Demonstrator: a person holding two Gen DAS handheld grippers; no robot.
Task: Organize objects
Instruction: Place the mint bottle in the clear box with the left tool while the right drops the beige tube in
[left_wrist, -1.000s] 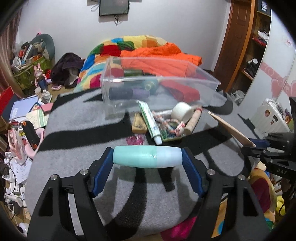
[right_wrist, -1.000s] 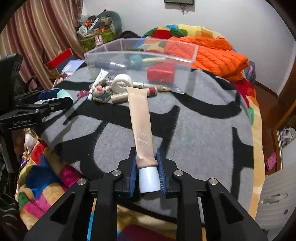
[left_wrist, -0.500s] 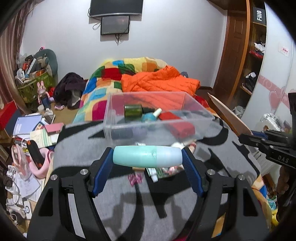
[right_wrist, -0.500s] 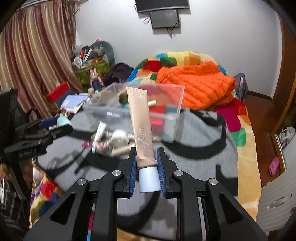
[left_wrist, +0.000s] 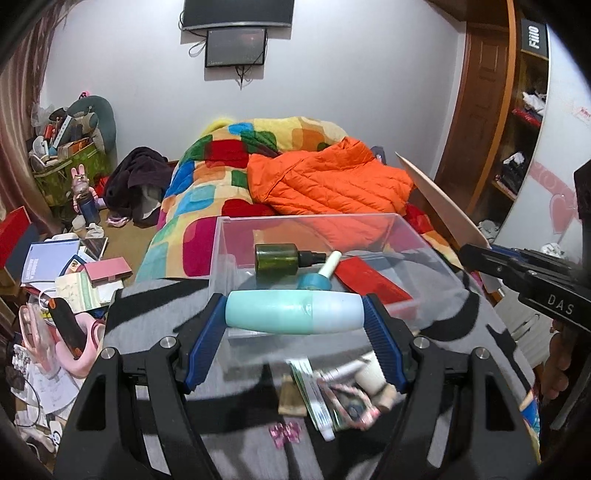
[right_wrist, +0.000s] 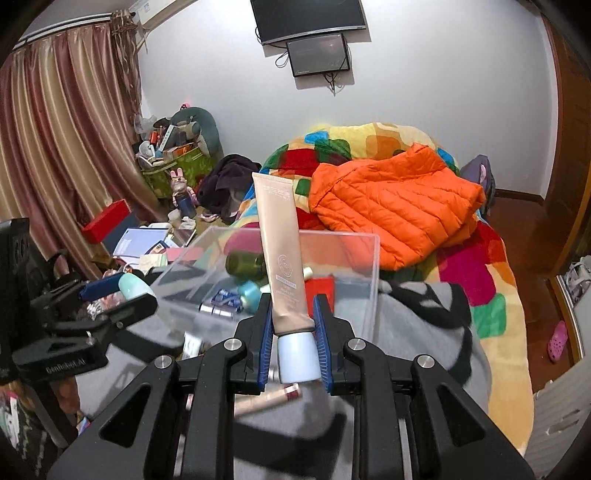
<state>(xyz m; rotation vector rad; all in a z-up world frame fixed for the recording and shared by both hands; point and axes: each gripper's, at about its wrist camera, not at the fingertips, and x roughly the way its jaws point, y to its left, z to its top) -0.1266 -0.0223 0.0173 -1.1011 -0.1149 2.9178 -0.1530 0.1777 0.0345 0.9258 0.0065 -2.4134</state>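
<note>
Left wrist view has my left gripper (left_wrist: 295, 314) clamped end to end on a teal bottle (left_wrist: 293, 312) lying crosswise between the blue pads, held in the air in front of the clear plastic bin (left_wrist: 402, 229). That bin sits at twelve o'clock from the bottle on the grey and black blanket (left_wrist: 147, 321), its near wall just behind the bottle and its top rim open. Inside it lie a dark green bottle (left_wrist: 277, 258), a small blue bottle with a white tip (left_wrist: 317, 278) and a red box (left_wrist: 369, 280). At six o'clock from the bottle a loose heap of tubes and sticks (left_wrist: 332, 391) lies on the blanket, with bare blanket at seven o'clock. My right gripper (left_wrist: 476, 254) comes in from three o'clock, level with the bin's right wall. Right wrist view shows my right gripper (right_wrist: 293, 334) squeezed shut on a beige tube (right_wrist: 279, 251) just above its white cap (right_wrist: 297, 354), the tube standing nearly upright and leaning a little toward eleven o'clock. It is lifted clear of the blanket, with the bin's near edge (right_wrist: 376, 284) behind it at twelve to one o'clock. My left gripper (right_wrist: 122, 295) is at nine o'clock, near the bin's left corner. An orange jacket (right_wrist: 399, 206) lies on the bed at one o'clock, well behind the bin. Both grippers point downward at a slant.
</note>
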